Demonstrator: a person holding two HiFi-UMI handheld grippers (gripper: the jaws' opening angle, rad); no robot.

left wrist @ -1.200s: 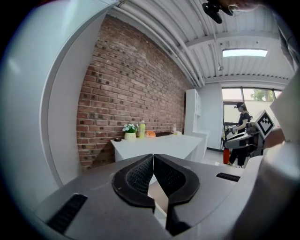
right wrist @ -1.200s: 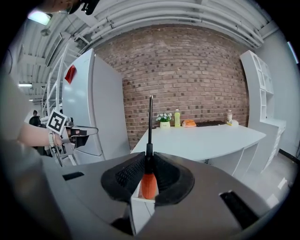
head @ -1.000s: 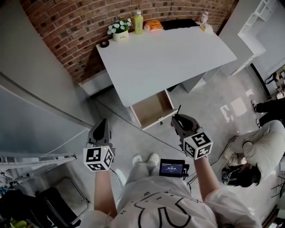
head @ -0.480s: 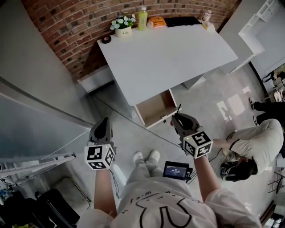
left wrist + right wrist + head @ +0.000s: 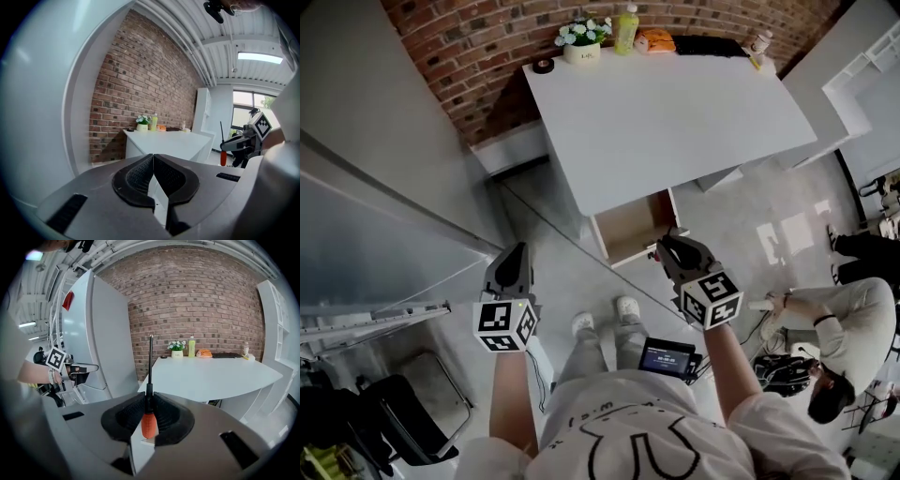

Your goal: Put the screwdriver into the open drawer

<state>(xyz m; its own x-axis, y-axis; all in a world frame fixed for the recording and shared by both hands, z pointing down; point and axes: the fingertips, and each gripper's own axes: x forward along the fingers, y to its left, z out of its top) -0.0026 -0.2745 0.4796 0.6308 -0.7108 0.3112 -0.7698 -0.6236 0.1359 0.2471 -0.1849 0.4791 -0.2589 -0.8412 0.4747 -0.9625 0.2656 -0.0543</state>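
Note:
My right gripper (image 5: 148,414) is shut on the screwdriver (image 5: 148,420), whose orange handle sits between the pads and whose black shaft points straight up. In the head view that gripper (image 5: 679,255) hovers just in front of the open drawer (image 5: 630,227), a wooden-lined tray pulled out from under the white desk (image 5: 666,103). My left gripper (image 5: 512,267) hangs to the left over the floor, jaws shut and empty; its own view (image 5: 153,161) shows the pads pressed together. From the left gripper view the screwdriver (image 5: 223,154) appears far right.
At the desk's back edge stand a flower pot (image 5: 582,37), a yellow-green bottle (image 5: 626,27), an orange packet (image 5: 654,40) and a black keyboard (image 5: 705,44). A grey cabinet (image 5: 366,187) stands left. A person (image 5: 844,328) crouches at right, on the floor.
The view has shifted closer to the desk. My right gripper with the screwdriver now sits nearer the open drawer's front edge. The left gripper keeps its place.

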